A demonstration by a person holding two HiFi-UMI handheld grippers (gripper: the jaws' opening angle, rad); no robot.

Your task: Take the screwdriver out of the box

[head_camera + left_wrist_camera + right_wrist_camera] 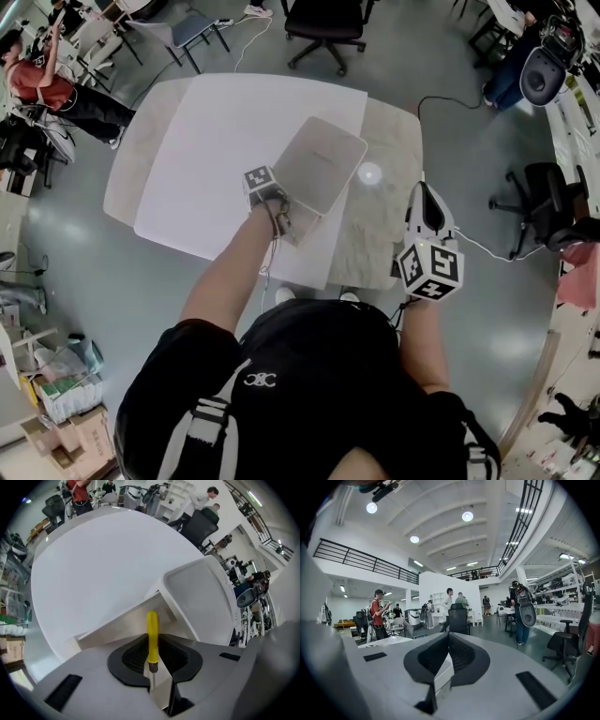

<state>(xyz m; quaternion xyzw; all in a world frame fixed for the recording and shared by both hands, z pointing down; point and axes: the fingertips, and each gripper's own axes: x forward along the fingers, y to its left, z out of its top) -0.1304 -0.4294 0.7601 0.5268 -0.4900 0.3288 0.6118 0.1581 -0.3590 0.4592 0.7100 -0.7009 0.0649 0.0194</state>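
Note:
An open white box (298,228) stands near the table's front edge, its grey lid (321,161) tipped back. My left gripper (281,217) points steeply down into it. In the left gripper view the screwdriver (152,634), yellow-handled with a thin metal shaft, lies between the black pads (129,660) with the box wall (123,627) and lid (201,595) behind it. The left gripper (151,644) is shut on the handle. My right gripper (425,192) hangs level off the table's right side, away from the box. In the right gripper view the right gripper (449,637) is shut with nothing in it.
A white sheet (216,155) covers most of the pale table (386,202). Office chairs stand beyond the table (323,28) and to the right (544,202). A cable (487,248) runs over the floor by my right gripper. People stand far off in the room.

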